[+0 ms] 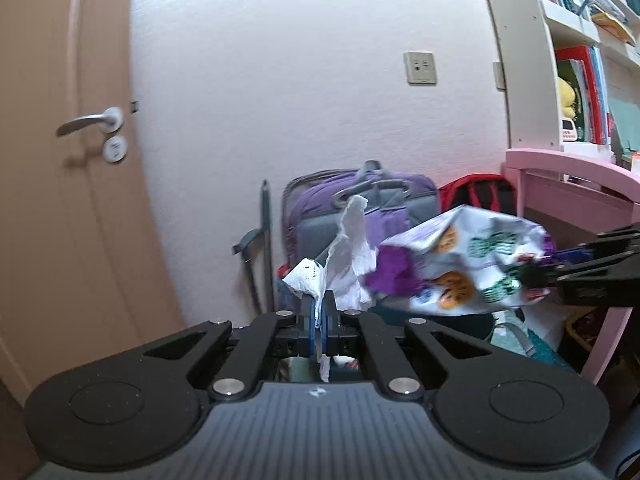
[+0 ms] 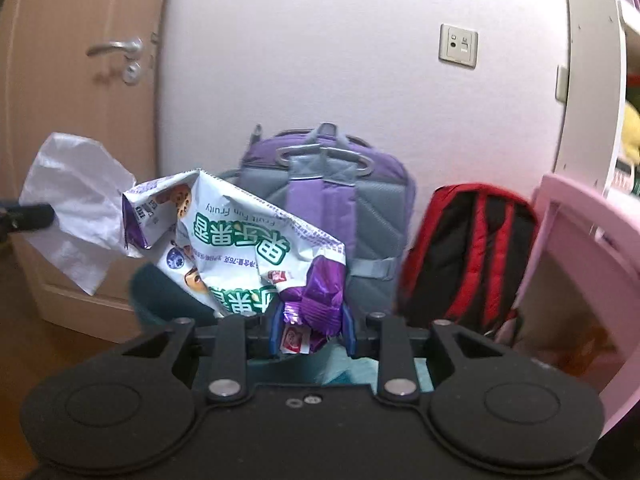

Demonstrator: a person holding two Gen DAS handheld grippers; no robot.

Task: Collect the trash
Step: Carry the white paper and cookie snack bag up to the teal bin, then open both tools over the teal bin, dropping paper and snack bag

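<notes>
While both claws are already loaded and held up in the air, the thing that matters is what sits under them. The left gripper (image 1: 319, 312) is clenched on a white crumpled tissue (image 1: 348, 256), which stands up out of the jaws and leans slightly right. Just to its right, the right gripper (image 2: 308, 328) is clamped on the purple end of a snack wrapper (image 2: 240, 240), whose long side runs out leftward toward the tissue until the two nearly touch. Below and just ahead of the wrapper a dark teal rounded rim (image 2: 160, 296) shows; I take it for a bin, though most of it is hidden. If so, the wrapper hangs closer over it than the tissue does, so the right hand looks better placed to drop first, with the left needing to shift right and forward. Behind stand a purple backpack (image 2: 328, 200) and a red backpack (image 2: 468, 252) against the wall, with a pink desk (image 2: 580, 232) at the right.
</notes>
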